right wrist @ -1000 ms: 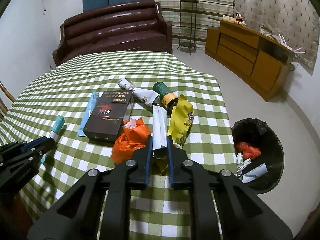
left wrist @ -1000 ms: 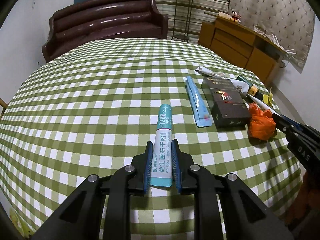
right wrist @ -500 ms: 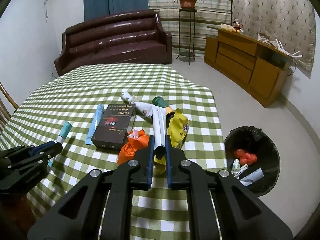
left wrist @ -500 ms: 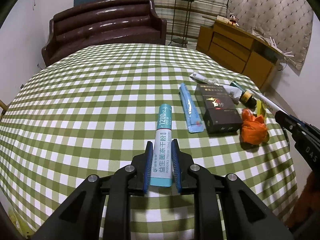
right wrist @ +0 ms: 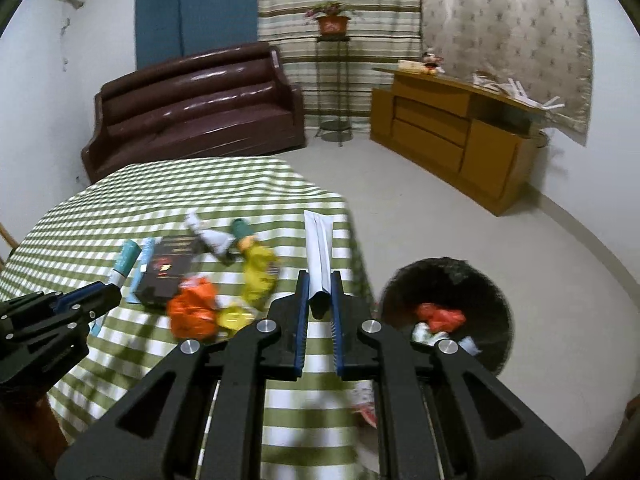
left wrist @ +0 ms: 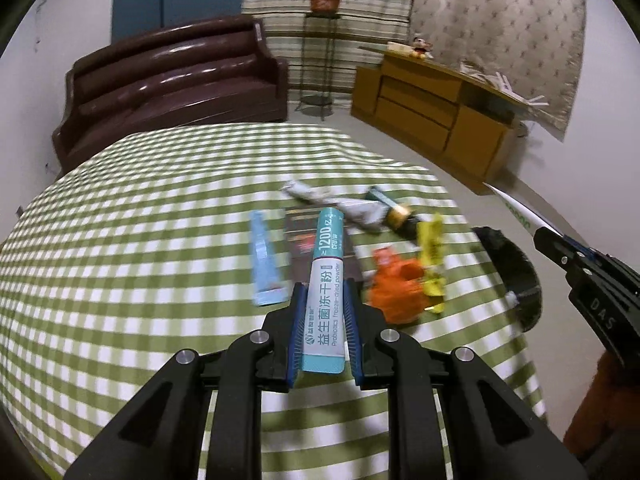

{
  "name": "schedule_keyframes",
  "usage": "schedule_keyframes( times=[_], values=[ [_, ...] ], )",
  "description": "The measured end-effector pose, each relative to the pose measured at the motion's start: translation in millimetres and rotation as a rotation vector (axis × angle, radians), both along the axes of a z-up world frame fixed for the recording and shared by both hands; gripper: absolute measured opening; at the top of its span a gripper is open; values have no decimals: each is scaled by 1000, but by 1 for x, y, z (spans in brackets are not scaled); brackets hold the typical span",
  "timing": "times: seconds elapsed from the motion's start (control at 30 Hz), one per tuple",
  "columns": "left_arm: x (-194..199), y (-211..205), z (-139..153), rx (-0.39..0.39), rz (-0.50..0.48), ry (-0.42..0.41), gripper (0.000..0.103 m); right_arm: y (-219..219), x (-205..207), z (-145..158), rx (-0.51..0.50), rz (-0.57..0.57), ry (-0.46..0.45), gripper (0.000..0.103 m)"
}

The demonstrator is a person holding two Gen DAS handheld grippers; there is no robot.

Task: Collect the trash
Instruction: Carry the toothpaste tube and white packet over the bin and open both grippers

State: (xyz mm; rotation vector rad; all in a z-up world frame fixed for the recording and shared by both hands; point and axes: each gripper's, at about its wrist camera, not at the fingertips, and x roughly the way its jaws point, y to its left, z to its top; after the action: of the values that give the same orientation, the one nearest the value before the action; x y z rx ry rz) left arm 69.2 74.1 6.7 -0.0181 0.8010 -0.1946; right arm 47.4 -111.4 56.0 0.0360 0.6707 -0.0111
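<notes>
My left gripper point(left wrist: 324, 304) is shut on a teal and white probiotic powder sachet point(left wrist: 325, 288) and holds it lifted above the green checked table point(left wrist: 132, 240). My right gripper point(right wrist: 319, 288) is shut on a long white wrapper point(right wrist: 318, 248), raised over the table's right edge. The black trash bin point(right wrist: 446, 312) stands on the floor to the right, with red and white trash inside. On the table lie an orange bag point(right wrist: 192, 312), a yellow packet point(right wrist: 258, 270), a black box point(right wrist: 166, 272), a blue sachet point(left wrist: 264, 258), a crumpled white wrapper point(left wrist: 340, 202) and a green bottle point(right wrist: 242, 232).
A brown leather sofa point(right wrist: 196, 108) stands beyond the table. A wooden cabinet point(right wrist: 452, 124) runs along the right wall. A plant stand point(right wrist: 332, 80) is at the back. Bare floor point(right wrist: 460, 224) surrounds the bin.
Both grippers have lifted their items off the table and swung right toward the bin. The sachet and the white wrapper now hang in the air.
</notes>
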Motion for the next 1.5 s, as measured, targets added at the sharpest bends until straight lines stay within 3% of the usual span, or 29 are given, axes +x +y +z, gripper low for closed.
schedule_keyframes(
  times=[0.47, 0.83, 1.5],
  values=[
    [14, -121, 6, 20, -182, -42, 20, -106, -8, -18, -2, -177, 6, 10],
    [31, -205, -5, 68, -280, -27, 20, -153, -5, -37, 22, -242, 14, 10],
    [70, -261, -35, 135, -286, 30, 20, -198, 22, -68, 100, -258, 36, 12]
  ],
)
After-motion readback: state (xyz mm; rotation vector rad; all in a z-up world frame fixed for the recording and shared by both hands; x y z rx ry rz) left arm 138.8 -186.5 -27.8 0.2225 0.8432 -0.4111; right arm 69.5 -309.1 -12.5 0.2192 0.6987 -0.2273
